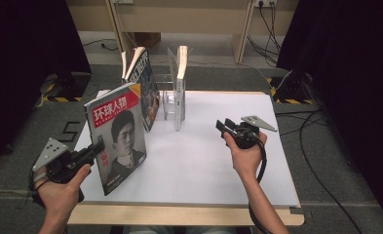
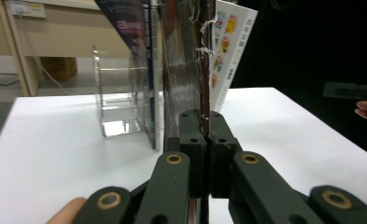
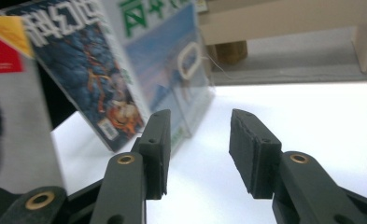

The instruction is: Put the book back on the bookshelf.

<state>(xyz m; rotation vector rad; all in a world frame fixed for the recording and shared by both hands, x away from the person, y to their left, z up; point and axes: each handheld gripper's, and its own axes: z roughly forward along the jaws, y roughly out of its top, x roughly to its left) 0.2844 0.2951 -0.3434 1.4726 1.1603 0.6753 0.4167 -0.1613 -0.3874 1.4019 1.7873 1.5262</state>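
Note:
A magazine (image 1: 118, 136) with a red title band and a portrait cover stands upright at the table's left. My left gripper (image 1: 99, 146) is shut on its near edge. In the left gripper view the jaws (image 2: 208, 135) pinch the worn spine of the magazine (image 2: 200, 70). My right gripper (image 1: 221, 127) hovers over the middle right of the table, pointing left, open with nothing between its fingers. In the right gripper view its jaws (image 3: 200, 144) stand apart over white tabletop, and the held magazine (image 3: 8, 116) is at the left edge.
A clear acrylic rack (image 1: 167, 100) stands at the back of the white table (image 1: 218, 165). A dark blue magazine (image 1: 147, 87) leans against its left side, and a pale book (image 1: 181, 87) stands upright at its right. Dark curtains and cables flank the table.

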